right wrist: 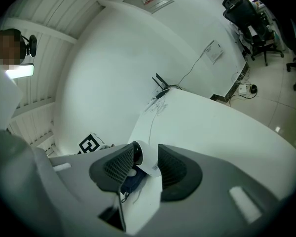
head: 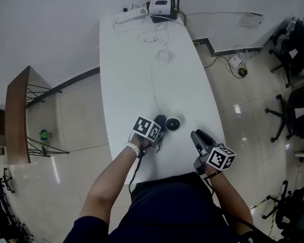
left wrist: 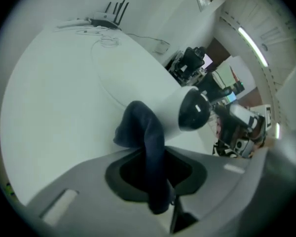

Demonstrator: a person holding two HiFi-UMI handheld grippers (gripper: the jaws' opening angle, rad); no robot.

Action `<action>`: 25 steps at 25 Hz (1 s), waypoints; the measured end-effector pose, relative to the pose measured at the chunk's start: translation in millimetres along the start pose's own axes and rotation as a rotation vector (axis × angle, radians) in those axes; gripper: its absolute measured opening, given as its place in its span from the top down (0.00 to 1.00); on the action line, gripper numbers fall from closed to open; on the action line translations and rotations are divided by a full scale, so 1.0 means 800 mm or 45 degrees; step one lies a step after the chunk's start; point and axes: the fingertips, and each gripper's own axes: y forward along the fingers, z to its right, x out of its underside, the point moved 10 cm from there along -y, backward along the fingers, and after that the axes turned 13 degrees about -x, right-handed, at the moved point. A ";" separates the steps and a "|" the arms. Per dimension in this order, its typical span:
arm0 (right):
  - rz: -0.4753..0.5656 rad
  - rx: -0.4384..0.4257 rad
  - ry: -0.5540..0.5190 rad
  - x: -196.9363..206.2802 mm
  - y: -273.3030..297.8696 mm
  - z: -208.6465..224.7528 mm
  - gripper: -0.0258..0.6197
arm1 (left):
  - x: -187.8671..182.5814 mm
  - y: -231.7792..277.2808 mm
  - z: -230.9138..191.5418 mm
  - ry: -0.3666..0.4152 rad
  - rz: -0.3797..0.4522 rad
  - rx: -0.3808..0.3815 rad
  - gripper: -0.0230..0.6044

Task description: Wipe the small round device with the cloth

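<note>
The small round device (head: 172, 124), a white body with a black domed face, stands on the white table (head: 131, 75) near its front end. My left gripper (head: 156, 130) is shut on a dark blue cloth (head: 159, 119) just left of the device. In the left gripper view the cloth (left wrist: 140, 127) hangs out of the jaws, its bunched end resting on the table beside the device (left wrist: 193, 110). My right gripper (head: 196, 135) is to the device's right, jaws apart. In the right gripper view the device (right wrist: 144, 159) shows in the gap ahead of the jaws, untouched, with the cloth (right wrist: 130, 181) below it.
A router (head: 161, 6), a power strip (head: 129, 16) and a thin white cable (head: 159, 57) lie at the table's far end. A wooden shelf (head: 15, 115) stands on the floor to the left. Office chairs (head: 299, 49) stand to the right.
</note>
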 end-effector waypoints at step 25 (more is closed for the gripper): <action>-0.071 -0.031 -0.017 -0.006 -0.013 0.016 0.73 | 0.005 -0.068 0.115 1.039 0.369 -0.829 0.84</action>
